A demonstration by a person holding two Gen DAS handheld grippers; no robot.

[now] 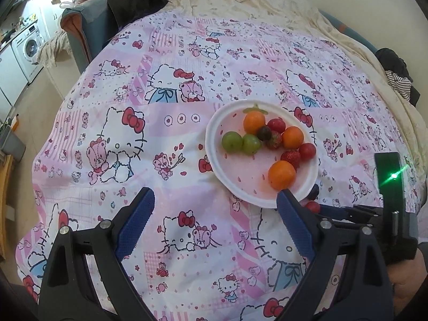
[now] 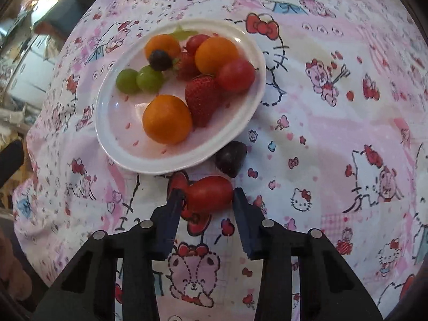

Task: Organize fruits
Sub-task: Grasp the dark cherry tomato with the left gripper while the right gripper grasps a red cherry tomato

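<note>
Bracketing a red tomato [image 2: 209, 193], the right gripper [image 2: 209, 198] has its blue fingers [image 2: 171, 214] on either side of it; the left one touches or nearly touches the fruit, the right one stands just beside it with a thin gap, so the grip is not clearly closed. The tomato lies on the cloth [image 2: 334, 123], just short of the plate [image 2: 107, 123]. A dark grape [image 2: 231, 157] sits between the tomato and the plate's near rim, touching or almost touching that rim.

The white plate holds three oranges: one [image 2: 167, 119] at the near side, one [image 2: 216, 54] toward the right, one [image 2: 161, 46] at the back. A big strawberry [image 2: 202, 100] leans against the near orange, and a second strawberry [image 2: 186, 65] lies behind it. Two green grapes [image 2: 139, 80] sit side by side on the left, a dark grape [image 2: 160, 59] rests before the back orange, and two red tomatoes [image 2: 235, 75] lie on the right and at the back.

The left gripper [image 1: 215, 195] hovers over the cloth with fingers [image 1: 139, 222] spread wide and nothing between them; its right finger overlaps the plate's [image 1: 214, 144] near rim in view. The right gripper's body [image 1: 388, 203], with a green light, shows at that view's right edge.
</note>
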